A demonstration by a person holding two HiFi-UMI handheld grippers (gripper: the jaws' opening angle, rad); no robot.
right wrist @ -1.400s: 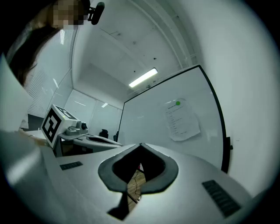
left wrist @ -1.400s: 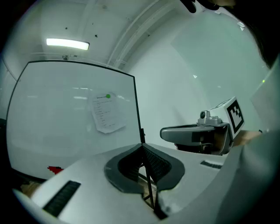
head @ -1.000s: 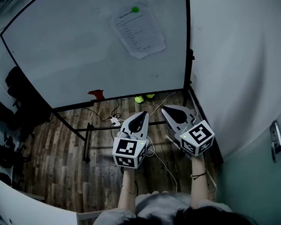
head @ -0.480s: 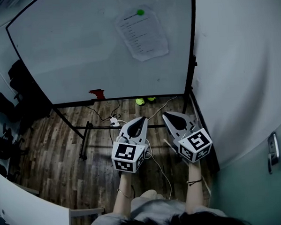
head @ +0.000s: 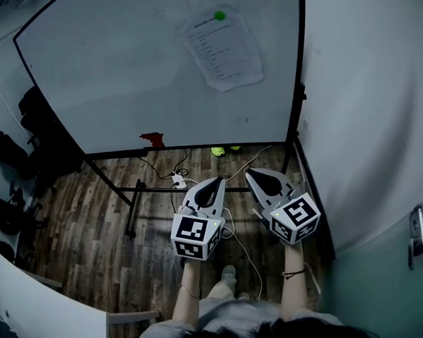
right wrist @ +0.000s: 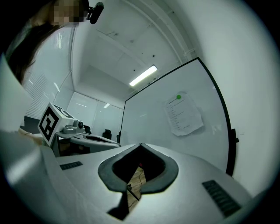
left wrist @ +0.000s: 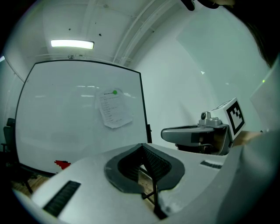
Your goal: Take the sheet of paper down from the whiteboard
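A printed sheet of paper (head: pixel 223 47) hangs on the whiteboard (head: pixel 122 77), pinned near its top edge by a green magnet (head: pixel 220 16). It also shows in the left gripper view, the paper (left wrist: pixel 114 109), and in the right gripper view, the paper (right wrist: pixel 183 114). Both grippers are held side by side well short of the board, pointing at it. My left gripper (head: pixel 216 179) is shut and empty. My right gripper (head: pixel 250 172) is shut and empty too. Each gripper's neighbour shows at the side of its own view.
The whiteboard stands on a black wheeled frame (head: pixel 132 204) over a wooden floor (head: pixel 81 242). A red object (head: pixel 152 139) sits on the board's lower edge. Cables and a power strip (head: pixel 177 181) lie on the floor. A white wall (head: pixel 364 107) runs along the right; dark chairs (head: pixel 13 161) stand at left.
The head view has drifted, so the board and paper sit slightly further right in the picture. Both grippers stay shut and almost still.
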